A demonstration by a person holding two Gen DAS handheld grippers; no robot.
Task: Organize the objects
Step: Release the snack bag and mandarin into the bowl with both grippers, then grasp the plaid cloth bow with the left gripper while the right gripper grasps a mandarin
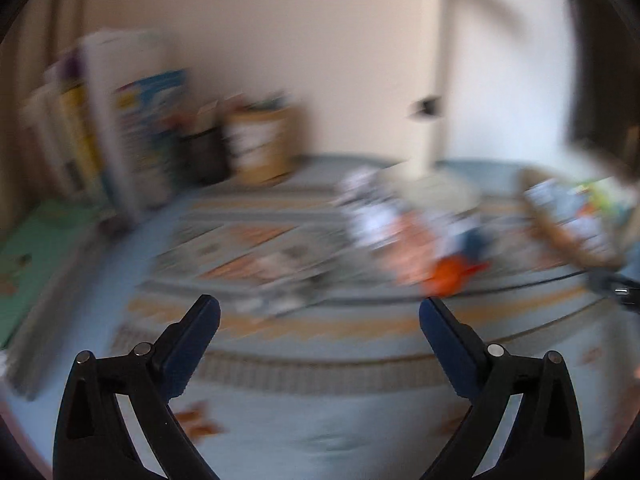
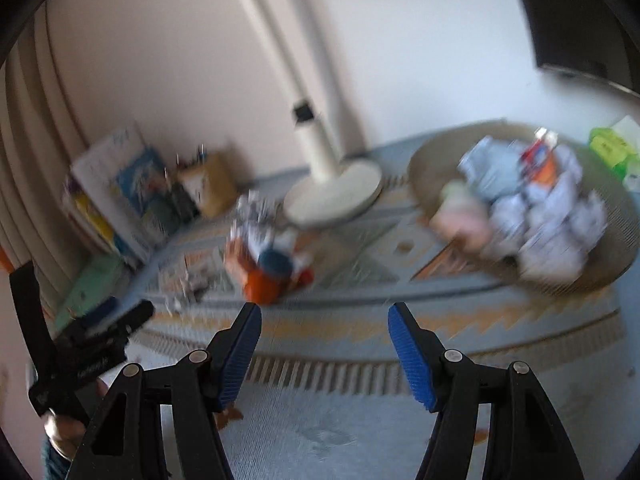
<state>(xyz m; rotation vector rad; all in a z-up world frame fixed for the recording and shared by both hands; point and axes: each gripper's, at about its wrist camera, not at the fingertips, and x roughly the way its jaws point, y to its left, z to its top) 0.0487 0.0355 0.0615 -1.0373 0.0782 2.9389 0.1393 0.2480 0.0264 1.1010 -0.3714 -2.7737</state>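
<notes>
Both views are blurred by motion. A pile of loose objects [image 2: 268,256], orange, blue and white, lies on the patterned cloth [image 2: 520,320]; it also shows in the left wrist view [image 1: 436,252]. A round woven basket [image 2: 612,216] at the right holds crumpled white and blue items [image 2: 536,208]. My left gripper [image 1: 320,308] is open and empty above the cloth, short of the pile; its body shows in the right wrist view [image 2: 92,336]. My right gripper [image 2: 324,312] is open and empty, just near of the pile.
Upright books [image 2: 116,184] stand at the back left beside a brown holder with pens [image 2: 208,184]. A white lamp base [image 2: 336,192] stands at the back middle. A green pad [image 1: 36,248] lies at the left. A dark cable [image 1: 520,286] crosses the cloth.
</notes>
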